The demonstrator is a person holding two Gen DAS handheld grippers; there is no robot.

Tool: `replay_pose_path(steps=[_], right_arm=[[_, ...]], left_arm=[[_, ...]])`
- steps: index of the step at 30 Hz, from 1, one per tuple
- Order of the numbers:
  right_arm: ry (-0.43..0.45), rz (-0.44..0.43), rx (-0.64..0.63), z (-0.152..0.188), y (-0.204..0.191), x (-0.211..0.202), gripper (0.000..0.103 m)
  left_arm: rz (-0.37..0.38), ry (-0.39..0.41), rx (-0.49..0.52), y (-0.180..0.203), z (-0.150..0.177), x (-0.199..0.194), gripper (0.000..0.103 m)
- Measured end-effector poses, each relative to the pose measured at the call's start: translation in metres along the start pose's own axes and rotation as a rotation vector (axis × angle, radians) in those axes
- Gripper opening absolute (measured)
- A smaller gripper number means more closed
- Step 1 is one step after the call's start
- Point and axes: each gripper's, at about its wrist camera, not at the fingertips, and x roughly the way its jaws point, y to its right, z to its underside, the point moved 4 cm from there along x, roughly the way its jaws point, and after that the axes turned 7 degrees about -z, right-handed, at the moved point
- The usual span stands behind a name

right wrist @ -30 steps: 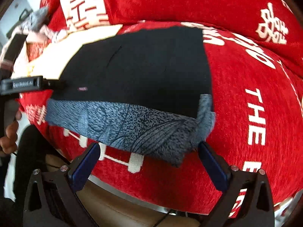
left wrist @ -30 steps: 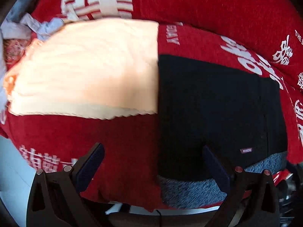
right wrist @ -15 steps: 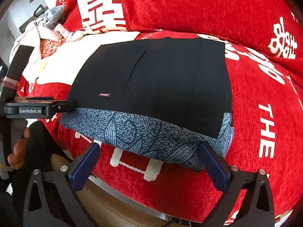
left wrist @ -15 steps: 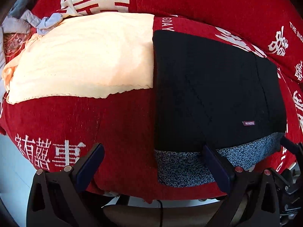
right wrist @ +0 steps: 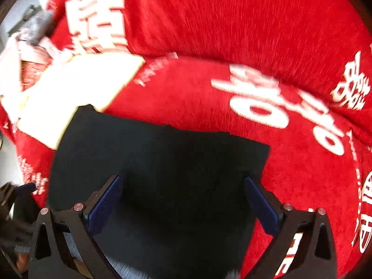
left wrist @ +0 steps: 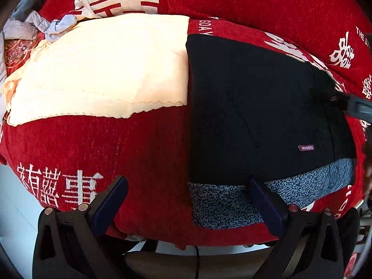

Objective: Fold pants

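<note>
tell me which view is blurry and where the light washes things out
Right wrist view: motion blur smears the white lettering on the red cover; the black pants lose all detail. Left wrist view: sharp, but the cream cloth is overexposed, and fisheye bulges the cover's edges.

A sofa under a red cover (left wrist: pixel 144 144) with white lettering, brightly lit, carries a cream cloth (left wrist: pixel 100 69) and crumpled grey clothing (left wrist: pixel 30 26) at its far left; pale floor (left wrist: pixel 14 227) below.
</note>
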Motion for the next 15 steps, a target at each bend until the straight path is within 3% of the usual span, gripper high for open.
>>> replay_pose_path(steps=[4, 10, 15], right_arm=[[0.032, 0.010, 0.026, 0.005, -0.002, -0.016, 0.103], [0.127, 0.032, 0.074, 0.049, -0.007, -0.072, 0.103], [0.115, 0.057, 0.154, 0.085, -0.007, -0.088, 0.103]], left_arm=[[-0.008, 0.007, 0.009, 0.000, -0.001, -0.004, 0.103], [0.026, 0.051, 0.025, 0.013, -0.002, -0.026, 0.103], [-0.002, 0.068, 0.065, 0.034, 0.001, -0.033, 0.103]])
